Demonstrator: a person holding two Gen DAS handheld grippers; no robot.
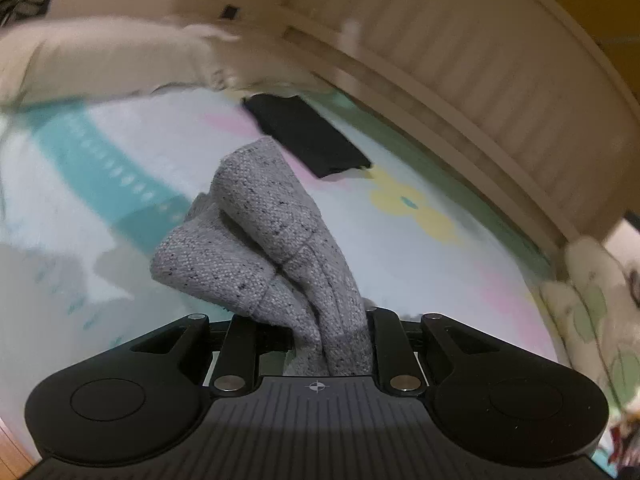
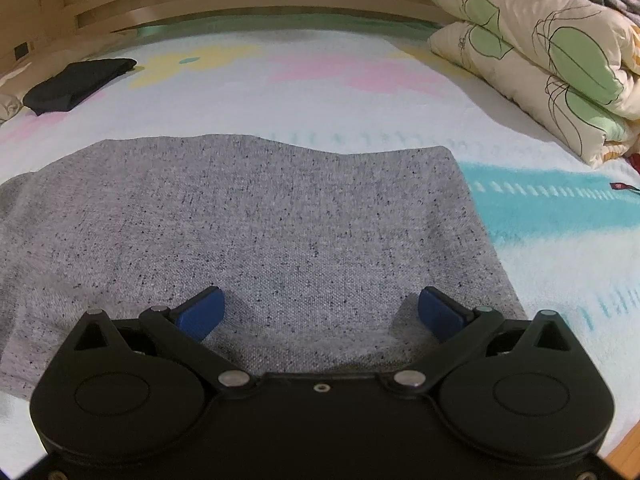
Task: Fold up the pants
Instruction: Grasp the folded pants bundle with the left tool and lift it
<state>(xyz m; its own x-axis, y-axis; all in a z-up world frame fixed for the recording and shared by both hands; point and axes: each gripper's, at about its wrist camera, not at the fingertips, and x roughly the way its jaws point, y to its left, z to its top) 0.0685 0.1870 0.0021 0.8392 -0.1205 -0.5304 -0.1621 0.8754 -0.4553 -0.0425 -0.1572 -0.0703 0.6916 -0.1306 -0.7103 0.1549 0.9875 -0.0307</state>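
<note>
**Soft knit in the left fingers, the rest flat on the bed**

Your left gripper (image 1: pixel 328 344) is clenched on a bunch of the grey pants (image 1: pixel 260 240): the cloth is gathered into a thick roll that runs down between the two fingers, which are themselves hidden by it, and a hemmed end stands up and flops over in front of them. Your right gripper (image 2: pixel 320 312) is released, its blue fingers (image 2: pixel 202 314) spread wide just above the flat part of the pants (image 2: pixel 256 232), with nothing between them; whether the tips touch the cloth I cannot tell.

Judging by the look, this is a speckled knit, light and quite limp. It sags and creases wherever it is unsupported, so expect the lifted end to droop and twist rather than keep any shape. It does not look slippery; the coarse weave should hold well in a firm pinch, and nothing about it is fragile. The risk is unevenness: a bunched grip like the left one pulls the layers askew.

Take hold at hems and edges, where the cloth is doubled and stiffest. With the right fingers, the near edge of the flat part is the likely place, pinching all layers together.

Beyond the pants, the bed (image 2: pixel 360 92) carries a folded black garment (image 2: pixel 80 84) well apart from them towards the headboard (image 2: pixel 248 0), and a folded quilt (image 2: pixel 540 60) lies off to their right.
</note>
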